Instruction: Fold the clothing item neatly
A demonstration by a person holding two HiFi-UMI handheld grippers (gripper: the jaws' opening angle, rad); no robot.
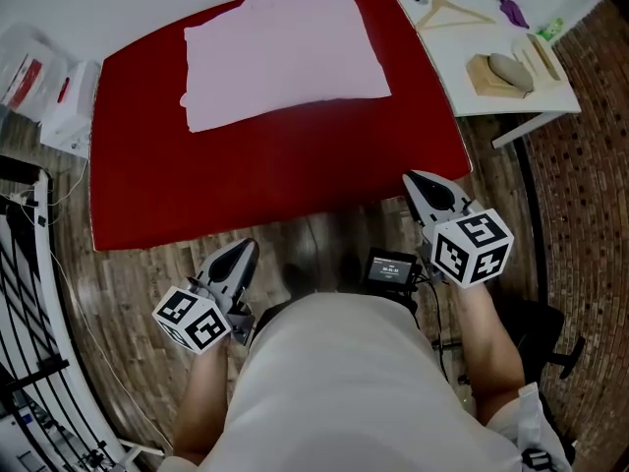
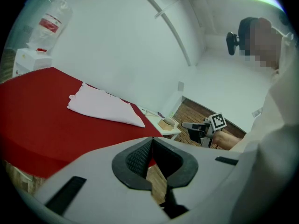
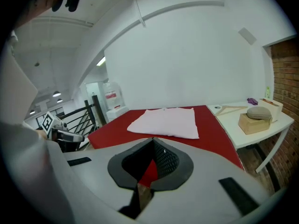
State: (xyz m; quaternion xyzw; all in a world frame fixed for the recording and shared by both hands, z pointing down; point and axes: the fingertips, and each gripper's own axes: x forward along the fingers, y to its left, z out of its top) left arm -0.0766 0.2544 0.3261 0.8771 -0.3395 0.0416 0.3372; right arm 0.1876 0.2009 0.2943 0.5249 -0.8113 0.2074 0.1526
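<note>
A: Now, on the one red table (image 1: 275, 175), where is the one pink garment (image 1: 285, 57) lying?
B: Ahead of both fingertip pairs, well apart, its long axis running left to right.
A: And the two grippers?
B: The right gripper (image 1: 413, 178) is hovering nearer, at the table's edge; the left gripper (image 1: 246, 248) is hanging farther back. Both are showing jaws pressed together, gripping nothing.

Pink garment (image 1: 285, 57) laid flat and squared on the red table (image 1: 275, 180), left gripper (image 1: 246, 247) held short of the near edge over wood floor, right gripper (image 1: 410, 178) tipped at that edge – nothing gripped, white side table (image 1: 462, 77) at right – hanger (image 1: 447, 12) and wooden block (image 1: 486, 75) set on it.
</note>
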